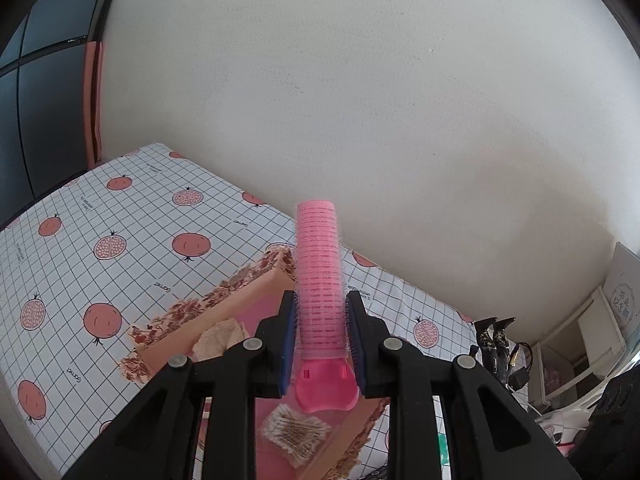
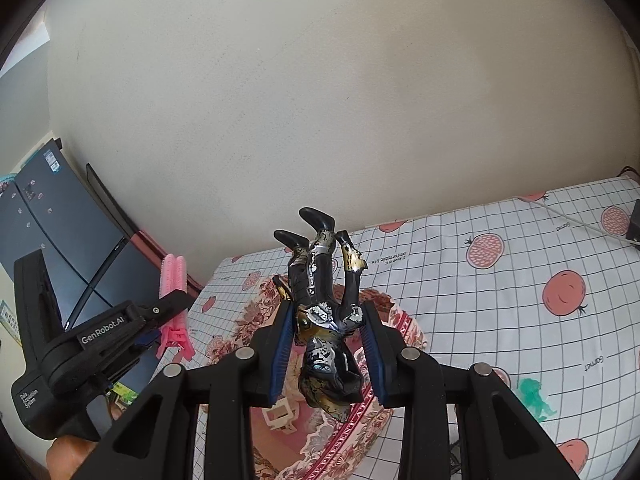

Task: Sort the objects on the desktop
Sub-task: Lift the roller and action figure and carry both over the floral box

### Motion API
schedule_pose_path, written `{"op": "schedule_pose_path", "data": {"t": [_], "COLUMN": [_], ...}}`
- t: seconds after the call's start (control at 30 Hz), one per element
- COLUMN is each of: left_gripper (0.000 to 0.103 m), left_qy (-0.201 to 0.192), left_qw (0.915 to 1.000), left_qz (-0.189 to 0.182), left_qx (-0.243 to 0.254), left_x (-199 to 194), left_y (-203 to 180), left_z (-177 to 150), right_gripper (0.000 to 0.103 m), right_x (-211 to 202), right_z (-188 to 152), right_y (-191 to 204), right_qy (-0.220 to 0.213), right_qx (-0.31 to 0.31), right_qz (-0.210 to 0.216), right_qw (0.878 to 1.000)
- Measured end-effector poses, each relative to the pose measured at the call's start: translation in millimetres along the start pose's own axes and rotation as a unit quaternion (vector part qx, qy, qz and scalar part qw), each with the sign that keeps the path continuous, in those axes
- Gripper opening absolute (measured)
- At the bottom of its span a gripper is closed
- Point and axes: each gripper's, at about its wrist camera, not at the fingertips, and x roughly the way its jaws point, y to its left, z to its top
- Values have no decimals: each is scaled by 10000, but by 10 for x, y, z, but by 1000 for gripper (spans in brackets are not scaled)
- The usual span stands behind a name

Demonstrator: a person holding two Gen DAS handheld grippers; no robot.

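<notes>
My left gripper is shut on a pink hair roller clip, held upright above a pink floral box. The box holds a pack of cotton swabs and a beige pad. My right gripper is shut on a black, silver and gold action figure, held upside down with legs pointing up, above the floral box. A white clip lies in the box. The left gripper with the roller shows at the left of the right wrist view.
The tablecloth is white checked with pomegranate prints and meets a white wall. A green toy lies on the cloth at the right. A cable and dark adapter lie far right. White shelving stands beyond the table.
</notes>
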Motion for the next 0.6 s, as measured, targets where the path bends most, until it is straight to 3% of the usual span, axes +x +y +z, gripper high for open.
{"op": "schedule_pose_path", "data": {"t": [0.6], "left_gripper": [25], "left_qy": [290], "left_qw": [9975], "left_qz": [398], "left_qx": [-501], "left_x": [290], "left_y": [553], "left_z": [-24], "right_gripper": [36], "right_x": [520], "right_z": [-314], "right_y": [305], "right_qy": [557], "right_qx": [-266], "right_qz": [0], "right_qw": [9981]}}
